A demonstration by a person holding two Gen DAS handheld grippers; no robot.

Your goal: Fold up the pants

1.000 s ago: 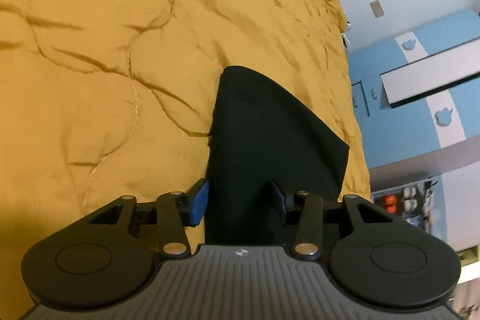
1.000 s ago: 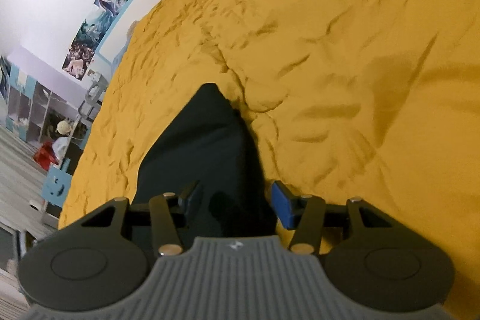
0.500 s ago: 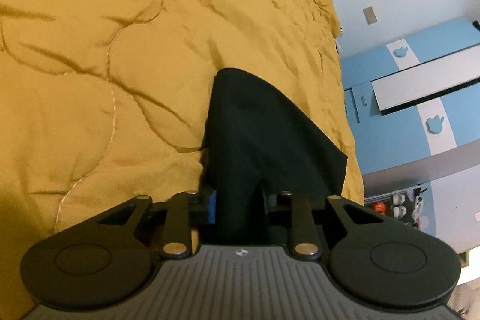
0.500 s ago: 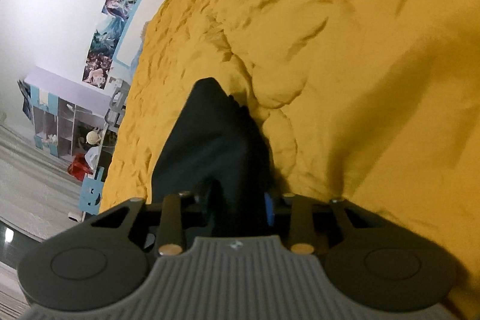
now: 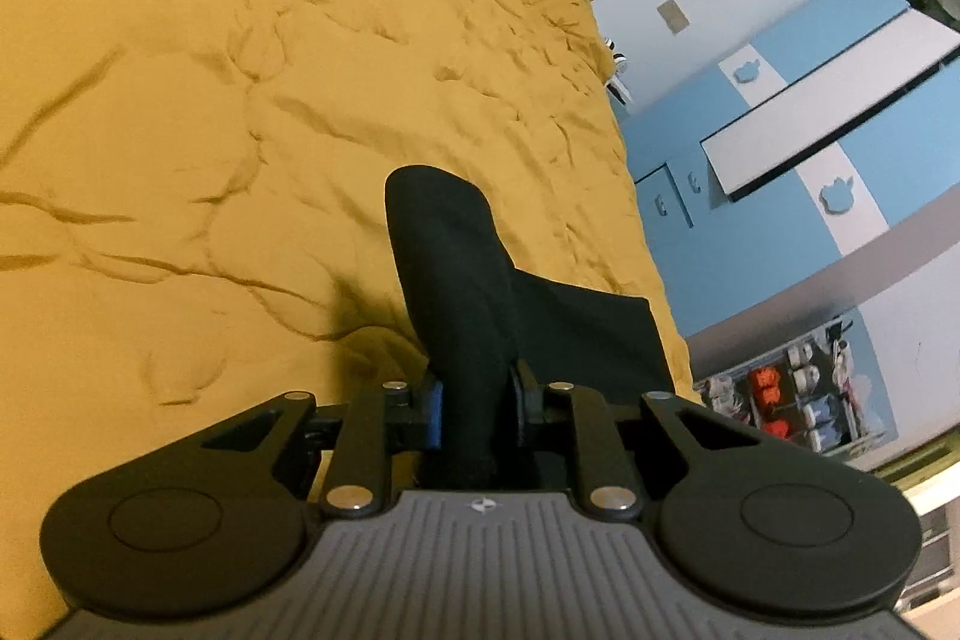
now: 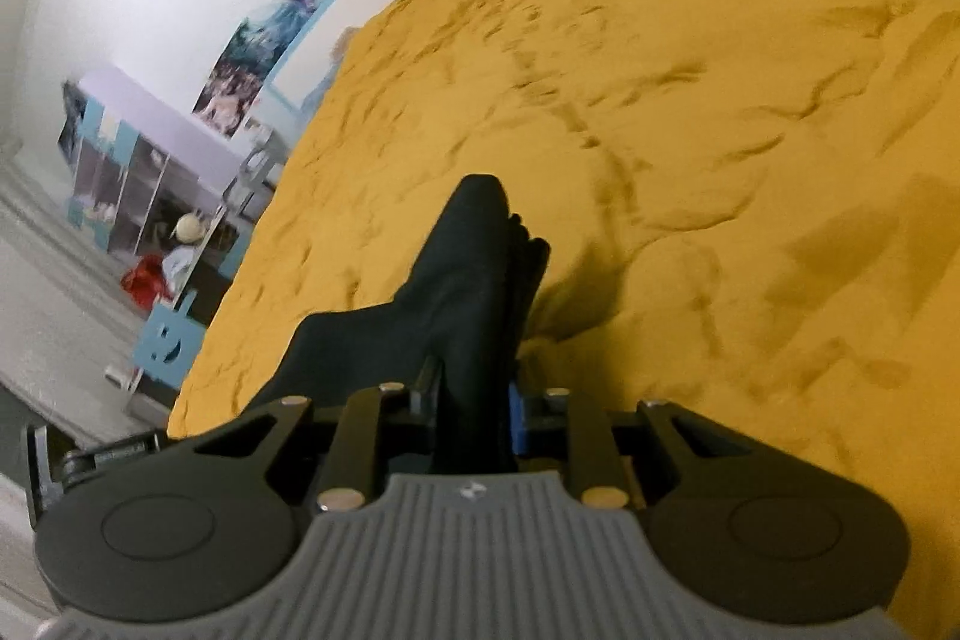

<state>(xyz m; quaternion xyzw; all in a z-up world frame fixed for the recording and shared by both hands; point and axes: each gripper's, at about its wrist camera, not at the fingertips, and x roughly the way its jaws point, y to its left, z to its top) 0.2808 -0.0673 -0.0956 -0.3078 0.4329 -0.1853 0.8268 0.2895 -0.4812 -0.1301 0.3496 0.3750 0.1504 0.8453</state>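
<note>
The black pants [image 5: 456,274] lie on a yellow quilted bedspread [image 5: 210,100], with one edge lifted off it. My left gripper [image 5: 477,403] has its jaws closing and its blue pads press a bunched fold of the black cloth from both sides. In the right wrist view the pants [image 6: 468,274] rise in a ridge from the bedspread [image 6: 690,130] into my right gripper [image 6: 474,409], whose jaws are also closing and pinch the cloth. The far part of the pants still rests on the bed. The cloth inside both jaws is hidden.
The bed's edge runs close to the right of the pants in the left wrist view, with blue and white cupboards [image 5: 810,112] beyond. In the right wrist view the bed drops off at the left toward a shelf unit [image 6: 138,172] and floor.
Both grippers went from open around the flat pants edge to pinched on it. Both have risen, and the held cloth now stands up in a ridge off the bedspread.
</note>
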